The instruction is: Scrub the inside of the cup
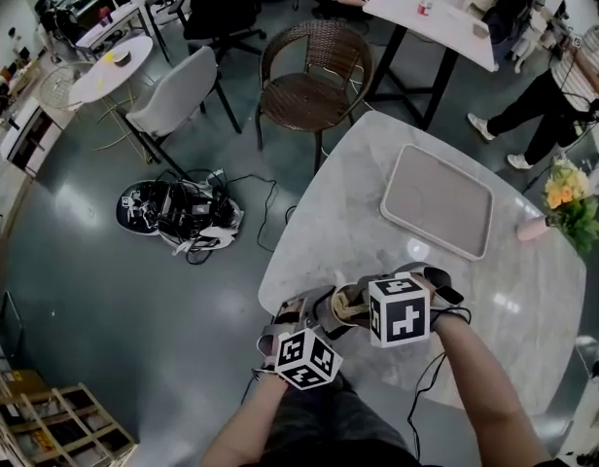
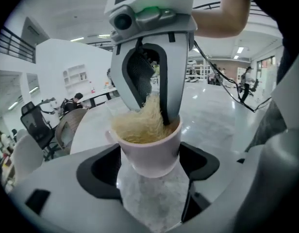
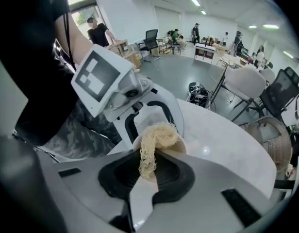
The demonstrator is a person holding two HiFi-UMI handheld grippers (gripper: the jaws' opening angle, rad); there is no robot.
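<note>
The left gripper (image 2: pixel 150 171) fingers (image 2: pixel 98 174) clasp the white cup (image 2: pixel 149 152) at the marble bench (image 2: pixel 149 205); the right gripper (image 3: pixel 147 176) fingers pinch a straw-coloured scrubber (image 3: pixel 158 136) stuffed inside it.

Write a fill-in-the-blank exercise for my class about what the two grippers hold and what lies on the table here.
1. The left gripper grips a pale ____ between its jaws.
2. The fibrous scrubber dipping into it is pinched by the ____ gripper.
3. Nothing lies on the grey ____ further along the marble table.

Missing words: cup; right (the right gripper); tray.
</note>
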